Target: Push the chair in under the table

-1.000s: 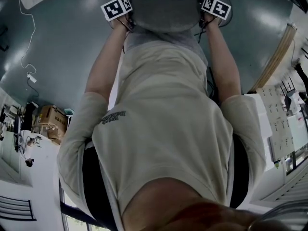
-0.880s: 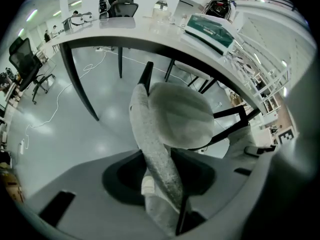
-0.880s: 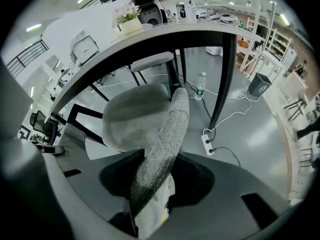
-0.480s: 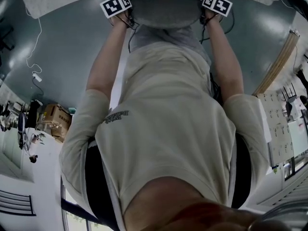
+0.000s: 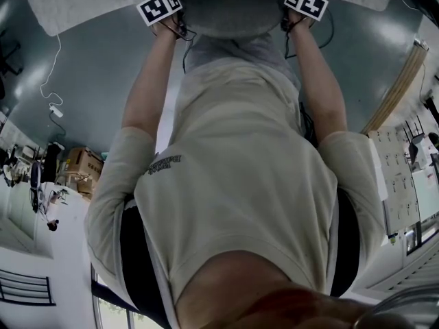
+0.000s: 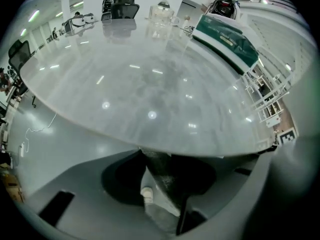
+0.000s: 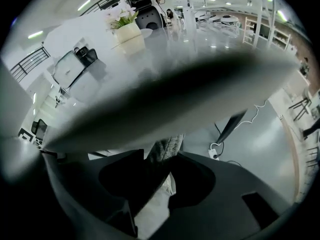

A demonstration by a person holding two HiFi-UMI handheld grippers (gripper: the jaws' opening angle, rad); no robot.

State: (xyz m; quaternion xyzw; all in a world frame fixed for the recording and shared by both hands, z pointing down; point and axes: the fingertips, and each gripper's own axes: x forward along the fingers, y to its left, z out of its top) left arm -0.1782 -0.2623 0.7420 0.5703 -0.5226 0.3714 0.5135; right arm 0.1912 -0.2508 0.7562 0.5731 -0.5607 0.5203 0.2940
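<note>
The grey chair [image 5: 230,16] stands at the top of the head view, its far part under the edge of the white table [image 5: 82,2]. My left gripper [image 5: 171,25] and right gripper [image 5: 293,20] hold its backrest at either end, arms stretched out. In the left gripper view the dark woven backrest edge [image 6: 167,179] sits between the jaws of the left gripper [image 6: 165,194], below the glossy tabletop [image 6: 150,84]. Seen from the right gripper [image 7: 155,184], the backrest edge [image 7: 167,149] is likewise clamped, with the table edge [image 7: 175,99] blurred close above.
A power strip with a white cable [image 5: 56,112] lies on the grey floor at left, cardboard boxes [image 5: 79,166] beyond it. A wooden plank [image 5: 398,81] leans at right. A flower pot [image 7: 129,36] stands on the table.
Both grippers and the chair have moved toward the table. The table edge now covers more of the chair than a second ago.
</note>
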